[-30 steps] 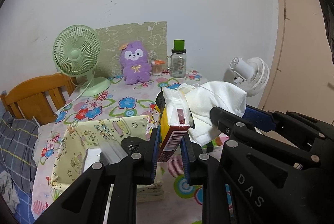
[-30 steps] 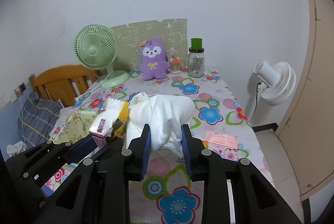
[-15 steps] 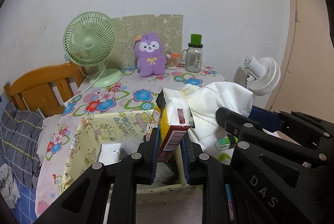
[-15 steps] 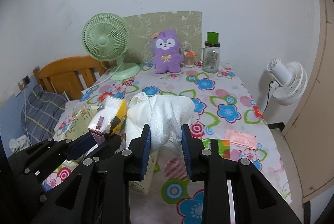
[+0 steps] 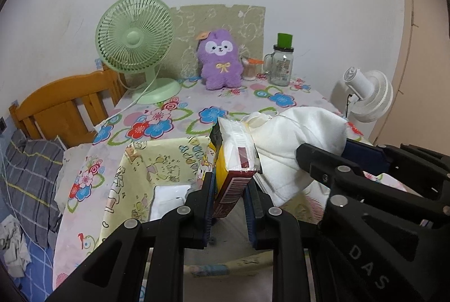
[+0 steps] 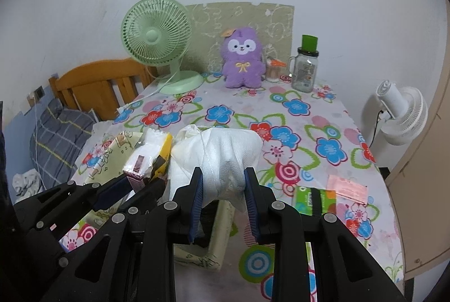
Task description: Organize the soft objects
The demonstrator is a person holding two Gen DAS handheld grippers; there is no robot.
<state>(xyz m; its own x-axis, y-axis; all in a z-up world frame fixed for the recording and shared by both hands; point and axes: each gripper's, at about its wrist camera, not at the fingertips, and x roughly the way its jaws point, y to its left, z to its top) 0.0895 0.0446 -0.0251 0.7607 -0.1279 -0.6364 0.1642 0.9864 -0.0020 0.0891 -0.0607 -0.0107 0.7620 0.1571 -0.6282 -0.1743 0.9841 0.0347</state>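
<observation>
White cloth bundle [image 6: 222, 155] sags pinched in the right gripper [image 6: 223, 186], above the fabric box's [image 5: 146, 161] 3 o'clock rim. The left gripper [image 5: 229, 189] clamps a tissue pack [image 5: 234, 158] over the box. Judging by the overhang, letting go here could drape cloth outside, or nudge the pack askew.

Bundle [image 6: 222, 150]: white matt cloth, creased. Pack [image 5: 234, 161]: glossy plastic wrap. Box [image 5: 157, 161]: printed fabric walls. Plush [image 5: 220, 60]: fuzzy purple pile. Jar [image 5: 281, 65]: clear glass. Headboard [image 5: 64, 105]: varnished wood.
</observation>
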